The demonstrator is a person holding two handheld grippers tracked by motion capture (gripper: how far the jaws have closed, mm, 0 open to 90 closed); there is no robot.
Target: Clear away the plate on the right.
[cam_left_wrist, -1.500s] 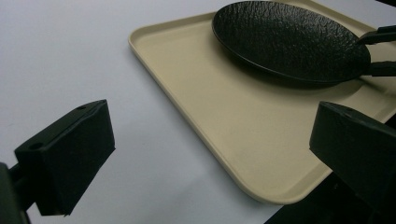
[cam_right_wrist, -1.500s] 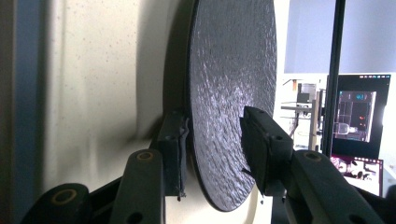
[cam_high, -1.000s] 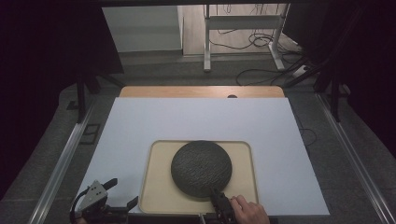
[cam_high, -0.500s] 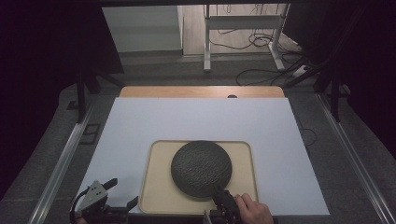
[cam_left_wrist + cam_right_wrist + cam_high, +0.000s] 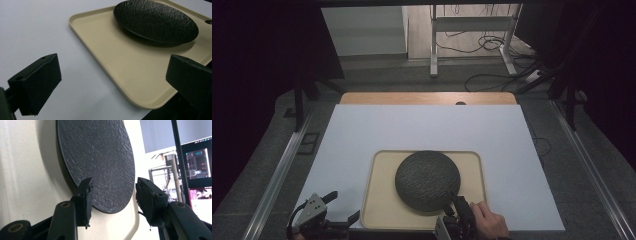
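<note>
A: Going from left to right across the table, what differs from a second ago?

B: On the left, next to nothing. The left gripper (image 5: 343, 206) sits by the near left corner of the cream tray (image 5: 379, 200), just as it did in the earlier high views. Its jaws are spread wide; in the left gripper view that corner of the tray (image 5: 110, 62) lies between them, with neither jaw touching it.

A: And further right?

B: The change is there. The right gripper (image 5: 452, 201) has crept forward with the person's hand (image 5: 487, 225), and its tips are now at the near right edge of the dark plate (image 5: 428, 180), where before they were a little short of it.

A: Is it holding the plate?

B: Not yet, by the look of it. In the right gripper view the right gripper (image 5: 113, 195) is partly open, and the plate's rim (image 5: 100, 162) lies in the gap between the jaws. One jaw stands on the tray side of the rim, the other on the textured face. Whether either pad already touches cannot be told.

A: Where does the plate lie?

B: Flat on the tray, slightly right of its middle, on the white sheet (image 5: 422, 125) that covers the table.

A: So what does the move amount to?

B: Probably the approach for a grasp on the rim is finished. Closing the jaws would seem to be the next step.
</note>
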